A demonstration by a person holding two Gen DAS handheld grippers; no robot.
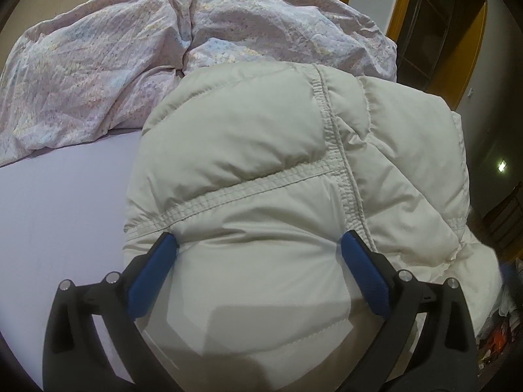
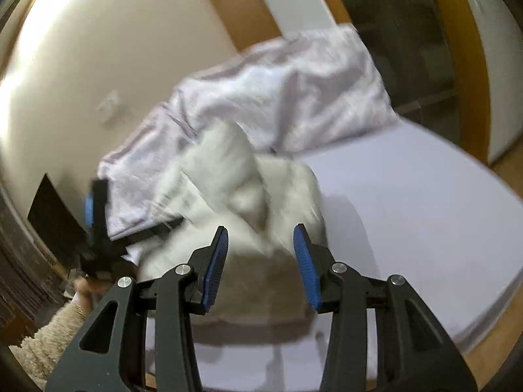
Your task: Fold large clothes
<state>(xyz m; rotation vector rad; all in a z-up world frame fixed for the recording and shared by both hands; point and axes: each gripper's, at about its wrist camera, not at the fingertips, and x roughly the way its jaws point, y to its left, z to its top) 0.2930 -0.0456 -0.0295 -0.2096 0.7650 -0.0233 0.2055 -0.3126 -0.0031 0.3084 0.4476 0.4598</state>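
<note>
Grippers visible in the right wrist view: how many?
2. The right gripper sits bottom centre, its own, empty above the white puffy quilted jacket. The left gripper is at left edge, blurred and partly hidden by the jacket.

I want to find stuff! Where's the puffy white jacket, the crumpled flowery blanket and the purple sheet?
puffy white jacket [image 1: 261,150]: left wrist view, on its top quilted panel.
flowery blanket [image 1: 98,65]: left wrist view, on its wrinkled middle.
purple sheet [image 1: 59,202]: left wrist view, on a bare flat part.

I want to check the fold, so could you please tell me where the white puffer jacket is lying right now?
In the left wrist view the white puffer jacket lies bunched on the lilac bed sheet, in front of the crumpled floral duvet and reaching the bed's right edge.
</note>
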